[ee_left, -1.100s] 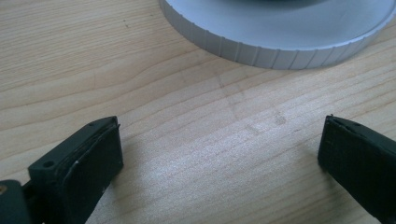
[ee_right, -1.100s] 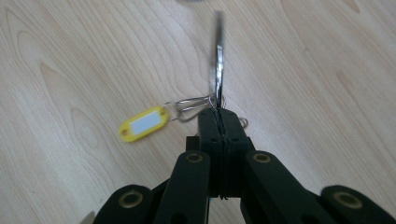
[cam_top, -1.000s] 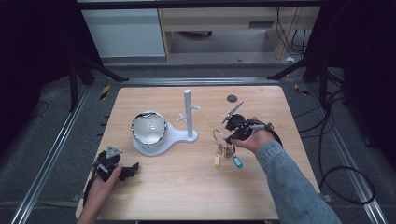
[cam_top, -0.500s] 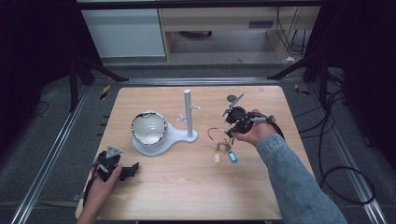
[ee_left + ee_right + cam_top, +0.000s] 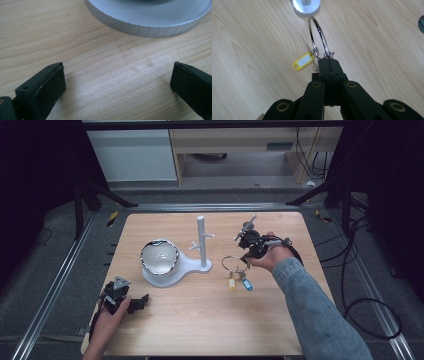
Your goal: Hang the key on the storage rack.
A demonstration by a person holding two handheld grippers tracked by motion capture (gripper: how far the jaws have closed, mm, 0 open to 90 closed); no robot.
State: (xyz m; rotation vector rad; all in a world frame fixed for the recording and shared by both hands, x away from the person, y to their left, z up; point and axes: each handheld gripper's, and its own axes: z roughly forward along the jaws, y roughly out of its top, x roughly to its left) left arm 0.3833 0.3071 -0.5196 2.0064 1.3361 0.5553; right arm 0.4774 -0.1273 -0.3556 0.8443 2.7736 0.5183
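A silver key ring [image 5: 318,35] with a yellow tag [image 5: 303,61] hangs from my right gripper [image 5: 328,59], whose jaws are shut on the ring's near edge. In the high view the key ring [image 5: 234,264] carries a yellow tag [image 5: 232,283] and a blue tag [image 5: 247,284], held above the table right of the white stand [image 5: 202,241]. The stand's post has short pegs, and its base [image 5: 172,271] holds a white bowl [image 5: 159,256]. My left gripper [image 5: 136,304] rests open at the table's front left; its jaws [image 5: 117,85] stand wide apart over bare wood, facing the base's ribbed rim [image 5: 150,23].
The wooden table [image 5: 200,325] sits inside a metal rail frame [image 5: 45,295]. A small dark round thing [image 5: 421,23] lies on the wood to the right in the right gripper view. Cables [image 5: 360,270] trail on the floor at the right. A cabinet [image 5: 135,155] stands beyond the table.
My right gripper has risen with the key ring and drifted slightly back; the tags have lifted off the table and now dangle. The left gripper has stayed still.
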